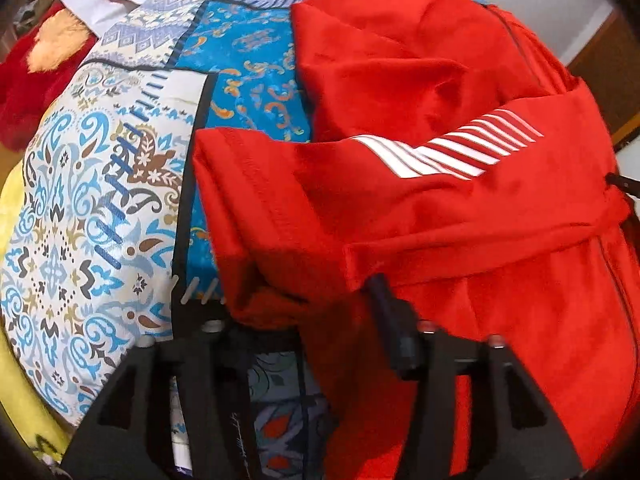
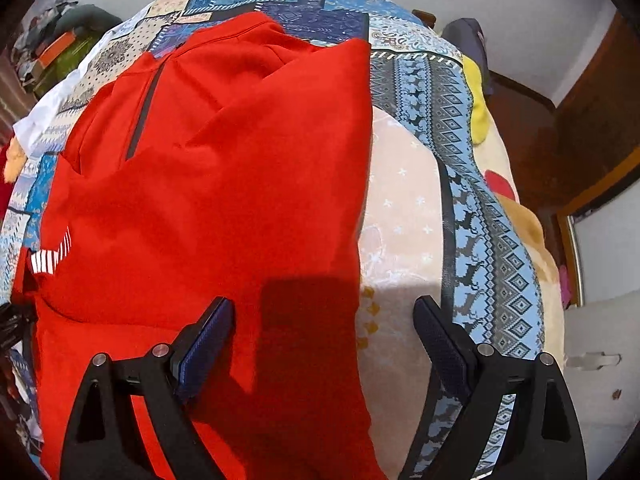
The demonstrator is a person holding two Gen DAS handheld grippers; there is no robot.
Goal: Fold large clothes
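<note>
Red jersey (image 2: 208, 184) lies spread on a patchwork bedspread (image 2: 476, 216), its long axis running from the bottom of the right wrist frame up toward the top centre. Nearest the lens, the right gripper (image 2: 324, 316) hovers with fingers wide apart, straddling the garment's straight right edge; its left finger is over red cloth, its right over the bedspread. In the left wrist frame, the left gripper (image 1: 316, 344) appears closed on a folded sleeve (image 1: 400, 200) bearing white stripes (image 1: 460, 152), one dark finger (image 1: 390, 320) tucked under the hem, though the pinch itself is buried in cloth. Farther off, the collar end is hard to read. The left hand looks nearer the working fold.
</note>
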